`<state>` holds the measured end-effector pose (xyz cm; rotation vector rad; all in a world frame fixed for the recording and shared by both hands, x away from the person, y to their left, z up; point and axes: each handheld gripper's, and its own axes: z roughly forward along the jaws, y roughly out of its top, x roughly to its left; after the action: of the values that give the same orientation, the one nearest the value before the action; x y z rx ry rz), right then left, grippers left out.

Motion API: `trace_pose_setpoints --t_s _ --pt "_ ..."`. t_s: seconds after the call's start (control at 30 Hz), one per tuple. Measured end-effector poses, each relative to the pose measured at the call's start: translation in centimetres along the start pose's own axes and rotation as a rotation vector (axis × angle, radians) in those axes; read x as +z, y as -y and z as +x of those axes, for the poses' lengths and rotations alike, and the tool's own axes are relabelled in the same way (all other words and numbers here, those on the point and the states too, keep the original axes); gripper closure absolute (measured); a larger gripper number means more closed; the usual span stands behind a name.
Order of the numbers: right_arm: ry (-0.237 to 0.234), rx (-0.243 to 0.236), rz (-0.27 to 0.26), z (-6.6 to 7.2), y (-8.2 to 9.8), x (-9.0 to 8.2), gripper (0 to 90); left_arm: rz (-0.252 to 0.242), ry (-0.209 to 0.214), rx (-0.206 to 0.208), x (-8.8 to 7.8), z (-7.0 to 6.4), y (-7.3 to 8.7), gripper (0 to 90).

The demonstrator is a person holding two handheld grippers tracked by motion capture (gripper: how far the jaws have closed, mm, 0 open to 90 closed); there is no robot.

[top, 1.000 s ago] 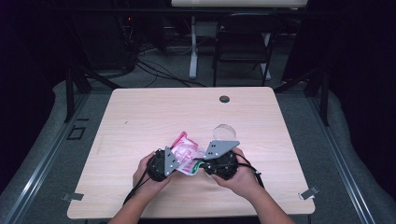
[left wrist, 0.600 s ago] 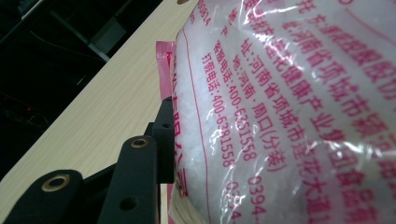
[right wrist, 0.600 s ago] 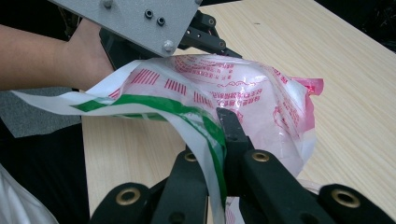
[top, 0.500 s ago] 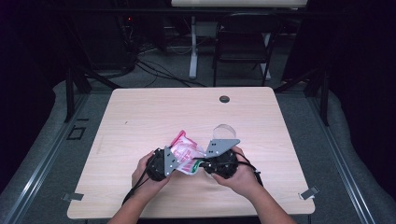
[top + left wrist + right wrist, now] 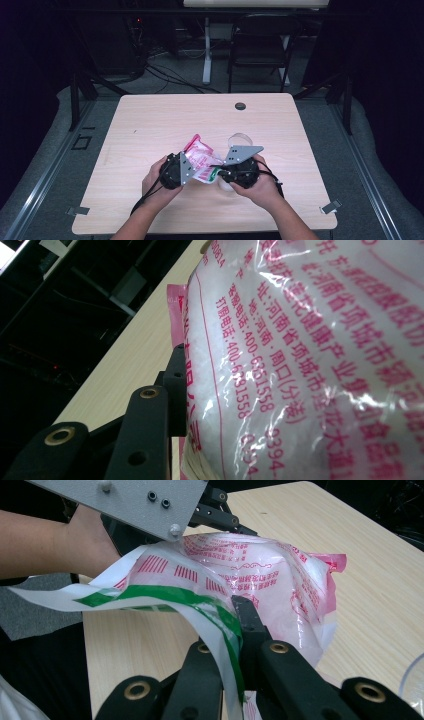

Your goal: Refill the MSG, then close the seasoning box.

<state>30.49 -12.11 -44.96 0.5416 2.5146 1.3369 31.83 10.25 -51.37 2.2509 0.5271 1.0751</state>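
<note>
Grippers working a printed bag open near the front of the surface

Both grippers are meeting over a pink-printed plastic bag [image 5: 200, 159], which is sitting just in front of the clear round dish [image 5: 240, 140] on the wooden surface [image 5: 150, 125]. The right gripper [image 5: 239, 630] is clenching a white flap with a green stripe [image 5: 165, 596] at the bag's edge, its jaws pinched tight on the film. The left gripper [image 5: 184, 167] is bearing on the bag's bulging side; one black jaw is lying against the film in the left gripper view, while its partner is sitting behind the bag, so I cannot tell whether it is actually gripping.

To do this well, the person should probably be pulling the flap slowly away from the bag's body while steadying the bulk, keeping the thin film from tearing unevenly.

White filling is showing through the film, though what it is stays unclear. The bag's mouth is hidden beneath the hands.
</note>
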Motion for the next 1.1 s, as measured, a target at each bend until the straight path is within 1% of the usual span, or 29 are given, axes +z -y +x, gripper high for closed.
trace_pose_setpoints --t_s 0.1,0.17,0.2,0.33,0.4,0.43,0.47,0.53,0.63,0.73,0.83,0.87,0.9,1.1 --pt "0.004 0.005 -0.007 -0.3 0.0 -0.1 90.0 0.001 -0.011 0.012 0.1 0.1 -0.3 61.2" --pt "-0.001 0.015 -0.016 -0.5 0.1 -0.1 90.0 0.006 -0.02 0.022 0.1 0.2 -0.5 61.2" --pt "0.001 0.014 -0.011 -0.6 0.1 -0.2 90.0 0.012 -0.022 0.027 0.2 0.2 -0.6 61.2" --pt "0.009 0.022 -0.017 -0.8 0.2 -0.2 90.0 0.005 -0.028 0.03 0.5 0.2 -0.8 61.2" --pt "0.016 0.026 -0.016 -0.9 0.2 -0.3 90.0 0.014 -0.031 0.038 0.4 0.3 -1.0 61.2" --pt "0.015 0.031 -0.02 -1.0 0.2 -0.4 90.0 0.01 -0.034 0.038 0.4 0.3 -1.1 61.2" --pt "0.015 0.03 -0.024 -1.0 0.2 -0.5 90.0 0.009 -0.038 0.049 0.4 0.4 -1.2 61.3" --pt "0.016 0.032 -0.026 -1.1 0.2 -0.6 90.0 0.007 -0.045 0.056 0.4 0.5 -1.5 61.3" --pt "0.016 0.047 -0.038 -1.3 0.2 -0.7 90.0 0.016 -0.048 0.068 0.4 0.7 -1.7 61.3" --pt "0.015 0.049 -0.04 -1.4 0.2 -0.8 90.0 0.013 -0.059 0.085 0.4 0.8 -1.9 61.2" --pt "0.015 0.054 -0.043 -1.5 0.4 -0.8 90.0 0.018 -0.067 0.111 0.4 0.8 -2.2 61.3" --pt "0.018 0.054 -0.039 -1.6 0.5 -0.9 90.0 0.016 -0.073 0.111 0.5 0.8 -2.3 61.2" --pt "0.021 0.059 -0.041 -1.6 0.5 -0.9 90.0 0.021 -0.07 0.124 0.4 0.9 -2.4 61.2" --pt "0.03 0.068 -0.053 -1.8 0.6 -1.2 90.0 0.024 -0.085 0.146 0.4 1.1 -2.9 61.3"
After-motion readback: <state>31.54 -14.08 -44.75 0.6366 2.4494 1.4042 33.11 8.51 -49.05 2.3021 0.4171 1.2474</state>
